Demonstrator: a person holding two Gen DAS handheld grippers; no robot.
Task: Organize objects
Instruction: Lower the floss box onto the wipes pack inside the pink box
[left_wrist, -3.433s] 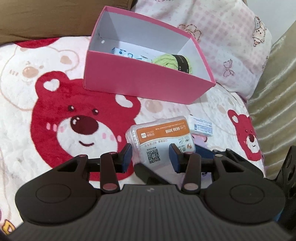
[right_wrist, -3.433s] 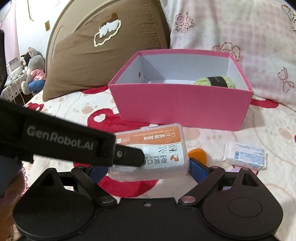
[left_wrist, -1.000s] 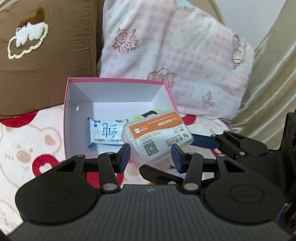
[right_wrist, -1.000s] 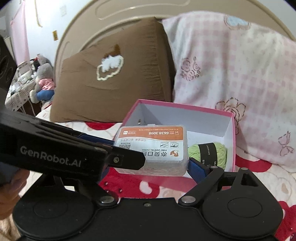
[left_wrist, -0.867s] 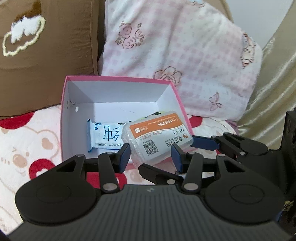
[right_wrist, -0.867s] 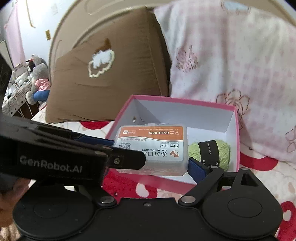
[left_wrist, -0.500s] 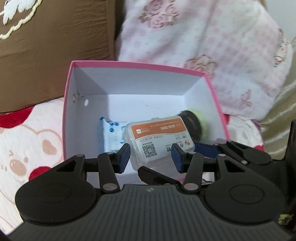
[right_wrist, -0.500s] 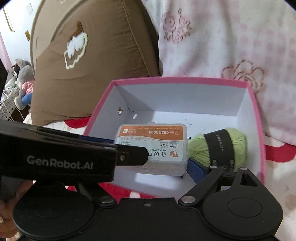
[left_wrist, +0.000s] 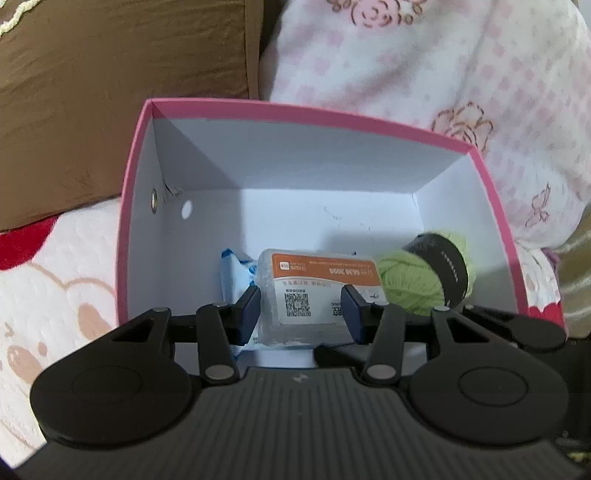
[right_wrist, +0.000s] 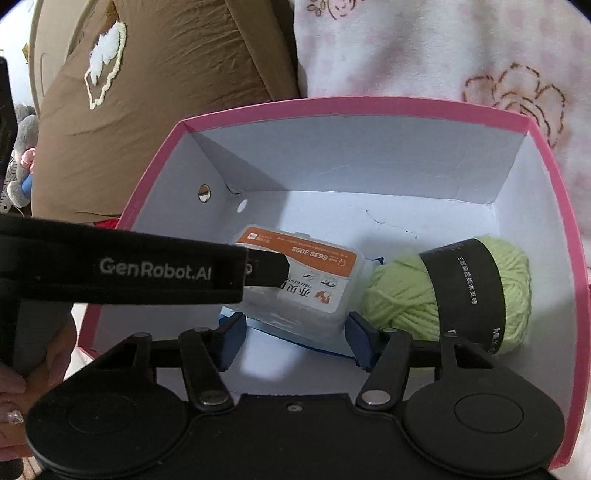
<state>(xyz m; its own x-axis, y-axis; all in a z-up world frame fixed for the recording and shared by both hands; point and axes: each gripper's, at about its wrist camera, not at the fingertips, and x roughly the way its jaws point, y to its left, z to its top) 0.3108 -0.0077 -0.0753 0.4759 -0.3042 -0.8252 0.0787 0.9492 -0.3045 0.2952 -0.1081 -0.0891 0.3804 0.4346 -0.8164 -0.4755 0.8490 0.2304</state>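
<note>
A pink box (left_wrist: 295, 114) with a white inside lies open below both grippers. In it a clear plastic case with an orange label (left_wrist: 314, 291) rests on a blue-and-white packet (left_wrist: 234, 269), beside a green yarn ball with a black band (left_wrist: 417, 280). My left gripper (left_wrist: 301, 314) is shut on the case across its short sides. In the right wrist view the case (right_wrist: 314, 291) lies just ahead of my right gripper (right_wrist: 295, 341), whose jaws are closing with nothing pressed between them. The left tool's black body (right_wrist: 147, 269) crosses that view and hides the case's left end.
A brown pillow (left_wrist: 110, 92) and a pink checked pillow (left_wrist: 443, 74) stand right behind the box. A bear-print blanket (left_wrist: 55, 277) lies to its left. A person's hand (right_wrist: 22, 406) holds the left tool. The yarn (right_wrist: 443, 291) fills the box's right side.
Both grippers have sunk into the box with the case. The right jaws, which spanned the case's long sides, have come off it and narrowed. The left grip is unchanged.
</note>
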